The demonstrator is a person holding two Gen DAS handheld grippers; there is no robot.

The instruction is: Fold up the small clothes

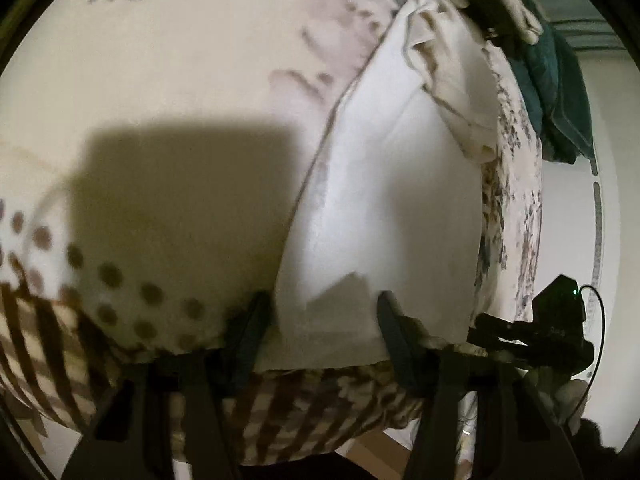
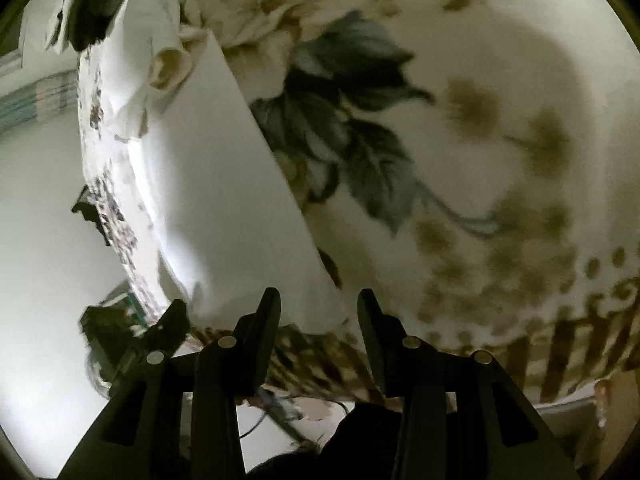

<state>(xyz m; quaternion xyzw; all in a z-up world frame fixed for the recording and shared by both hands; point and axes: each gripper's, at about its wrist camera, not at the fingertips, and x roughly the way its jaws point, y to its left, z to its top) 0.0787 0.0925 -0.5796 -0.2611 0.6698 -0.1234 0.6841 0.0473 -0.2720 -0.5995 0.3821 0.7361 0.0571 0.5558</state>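
A small white garment (image 1: 384,200) lies flat on a flower-printed bedspread (image 1: 180,72), with a crumpled frilly part (image 1: 452,76) at its far end. My left gripper (image 1: 320,312) is open, its jaws astride the garment's near corner, just above it. In the right wrist view the same white garment (image 2: 224,184) runs up to the left. My right gripper (image 2: 318,312) is open, its jaws on either side of the garment's near right corner (image 2: 328,304). Neither gripper holds cloth.
The bed's edge has a brown striped and dotted border (image 1: 312,408) close below both grippers. A dark teal cloth (image 1: 560,92) hangs beyond the bed at the upper right. The right gripper's body (image 1: 536,340) shows at the lower right. The floor (image 2: 44,264) lies to the left.
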